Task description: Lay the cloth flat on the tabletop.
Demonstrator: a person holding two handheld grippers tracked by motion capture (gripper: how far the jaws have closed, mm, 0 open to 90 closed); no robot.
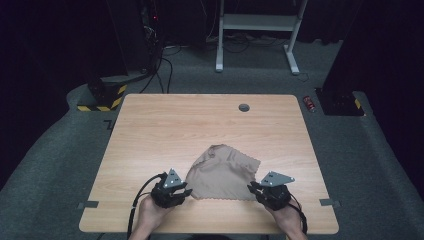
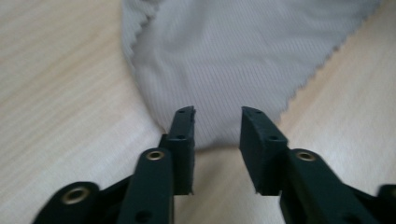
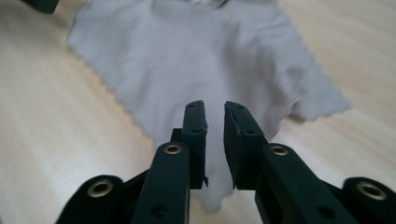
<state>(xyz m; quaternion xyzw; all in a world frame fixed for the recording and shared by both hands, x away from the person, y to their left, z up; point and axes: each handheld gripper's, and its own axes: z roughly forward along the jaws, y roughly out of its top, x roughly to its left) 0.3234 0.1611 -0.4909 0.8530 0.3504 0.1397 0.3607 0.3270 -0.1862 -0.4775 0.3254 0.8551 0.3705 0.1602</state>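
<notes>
At a light wooden table (image 1: 150, 125), we are holding a gripper in each hand at the near edge of a beige cloth (image 1: 223, 175), which is lying rumpled and partly folded a little toward our side of the tabletop's middle. The left gripper (image 1: 186, 191) is sitting at the cloth's near left corner, the right gripper (image 1: 252, 189) at its near right corner, and the near hem is running straight between the two, so each hand is standing about equally close to its own end.

Looking along the left gripper (image 2: 217, 125), we are seeing its jaws standing clearly apart, with the rounded edge of the cloth (image 2: 243, 56) lying on the table just ahead of and under the tips and nothing pinched between the pads. Along the right gripper (image 3: 215, 116), the jaws are standing only a narrow slot apart, with the cloth (image 3: 196, 60) spreading away beneath and beyond them; we are seeing no fabric clamped in that slot.

Our reading is that any next grasp is turning on this hem: the cloth is lying forward of both tools, its zigzag-cut edges fanning away from us toward the table's far side.
</notes>
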